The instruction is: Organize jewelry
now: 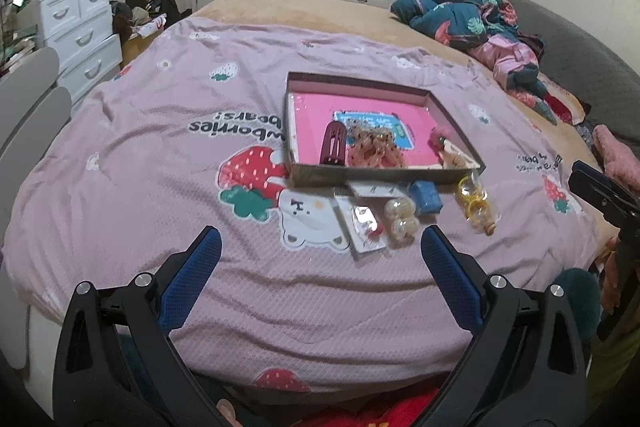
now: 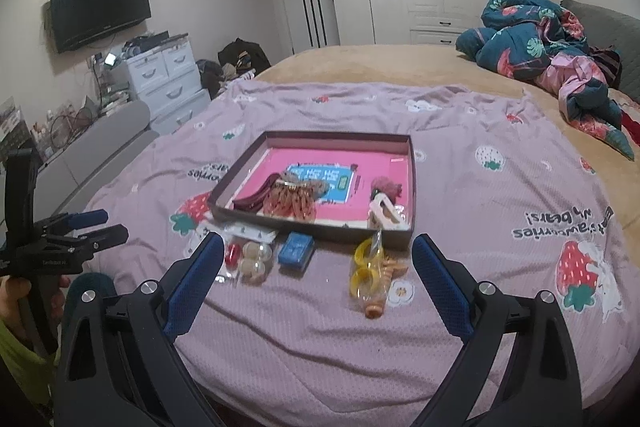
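A shallow box (image 1: pixel 372 83) (image 2: pixel 412 179) with a pink floor lies on the bed. It holds a maroon hair clip (image 1: pixel 333 143) (image 2: pixel 254 198), an orange beaded piece (image 1: pixel 374 149) (image 2: pixel 294 201), a pink item and a beige clip (image 2: pixel 384 215). In front of the box lie a blue case (image 1: pixel 426 195) (image 2: pixel 296 251), pearl earrings on a card (image 1: pixel 400 219) (image 2: pixel 252 261), and a bag of yellow rings (image 1: pixel 478 205) (image 2: pixel 370 273). My left gripper (image 1: pixel 320 247) is open and empty, short of the items. My right gripper (image 2: pixel 316 255) is open and empty, also short of them.
A pink strawberry-print blanket (image 1: pixel 200 163) (image 2: pixel 500 227) covers the bed. A crumpled quilt (image 1: pixel 472 11) (image 2: pixel 540 39) lies at the far right. White drawers (image 1: pixel 80 27) (image 2: pixel 168 75) stand left of the bed. The other gripper shows at each view's edge (image 1: pixel 604 199) (image 2: pixel 76 231).
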Motion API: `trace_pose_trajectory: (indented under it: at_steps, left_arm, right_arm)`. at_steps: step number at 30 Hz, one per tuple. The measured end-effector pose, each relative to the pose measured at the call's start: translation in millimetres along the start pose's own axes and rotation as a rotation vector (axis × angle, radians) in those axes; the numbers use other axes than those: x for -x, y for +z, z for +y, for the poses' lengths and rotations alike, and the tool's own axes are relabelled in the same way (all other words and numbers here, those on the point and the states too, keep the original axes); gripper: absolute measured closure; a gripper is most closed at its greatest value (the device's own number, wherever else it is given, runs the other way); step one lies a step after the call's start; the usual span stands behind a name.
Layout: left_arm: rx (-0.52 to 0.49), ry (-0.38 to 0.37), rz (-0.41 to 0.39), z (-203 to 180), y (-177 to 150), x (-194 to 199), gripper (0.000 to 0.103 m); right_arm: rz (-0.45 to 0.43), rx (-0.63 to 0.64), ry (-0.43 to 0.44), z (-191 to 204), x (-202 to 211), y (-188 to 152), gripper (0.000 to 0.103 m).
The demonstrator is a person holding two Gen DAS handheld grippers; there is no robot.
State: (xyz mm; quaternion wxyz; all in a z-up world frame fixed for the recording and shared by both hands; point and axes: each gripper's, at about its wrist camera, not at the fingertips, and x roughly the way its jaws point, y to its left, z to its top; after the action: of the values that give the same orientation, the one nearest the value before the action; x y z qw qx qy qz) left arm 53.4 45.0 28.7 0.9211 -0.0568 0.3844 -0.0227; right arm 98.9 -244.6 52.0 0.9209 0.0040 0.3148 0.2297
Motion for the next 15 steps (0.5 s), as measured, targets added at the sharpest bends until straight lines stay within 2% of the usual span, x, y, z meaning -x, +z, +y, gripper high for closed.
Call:
trace_pose_trajectory:
  at_steps: [15]
  left_arm:
    - [-0.062, -0.014, 0.090, -15.4, -27.5, -25.3, 0.010]
  right_arm:
    - [0.090, 0.030, 0.014, 7.3, -21.6, -23.2, 0.009]
